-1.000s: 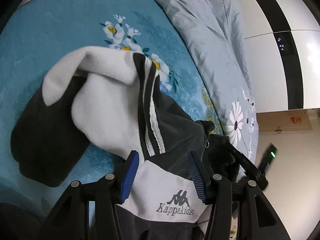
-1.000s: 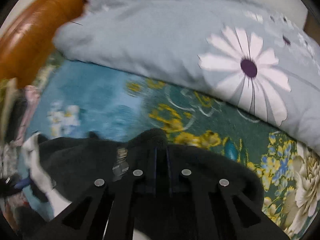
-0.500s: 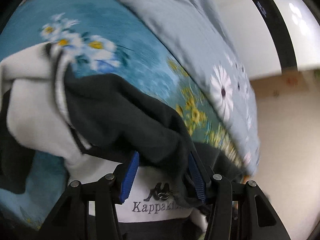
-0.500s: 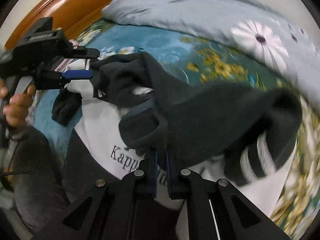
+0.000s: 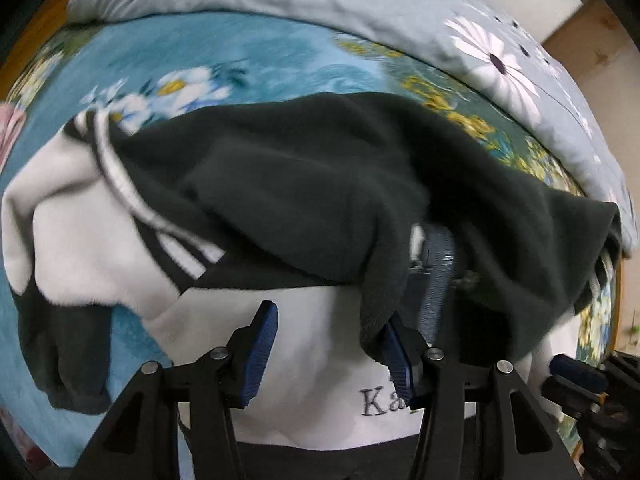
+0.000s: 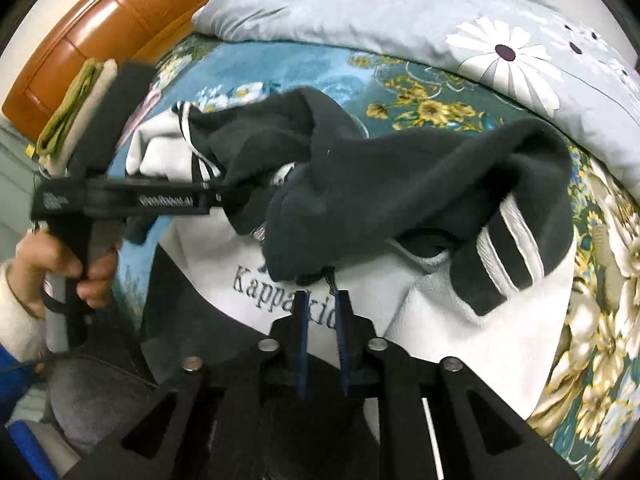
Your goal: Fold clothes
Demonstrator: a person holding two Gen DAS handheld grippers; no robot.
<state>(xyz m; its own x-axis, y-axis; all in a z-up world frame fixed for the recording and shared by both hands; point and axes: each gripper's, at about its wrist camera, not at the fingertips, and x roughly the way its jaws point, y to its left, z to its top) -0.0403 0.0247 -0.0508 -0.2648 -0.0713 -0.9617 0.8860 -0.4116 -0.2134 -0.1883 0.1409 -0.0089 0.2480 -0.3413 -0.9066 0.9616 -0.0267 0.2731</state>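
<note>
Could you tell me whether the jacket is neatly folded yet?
Not yet: the jacket lies bunched on the bedspread, one dark sleeve draped loosely across.

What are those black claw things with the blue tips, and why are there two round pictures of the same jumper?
Those claws are grabbers, each held in one of a person's hands, like big tongs. Each grabber has a small camera that looks out along its two fingers, so you get two round pictures of one bed.

One picture comes from the left gripper. Its blue pads are wide apart, with dark cloth draped over one pad. The other comes from the right gripper, with only a narrow gap between its pads and nothing clamped. In that picture you can also see the person's hand holding the left grabber.

On the blue flowery blanket lies a black and white fleece top with "Kappa" letters, partly folded. Behind it is a grey quilt with daisies.
</note>
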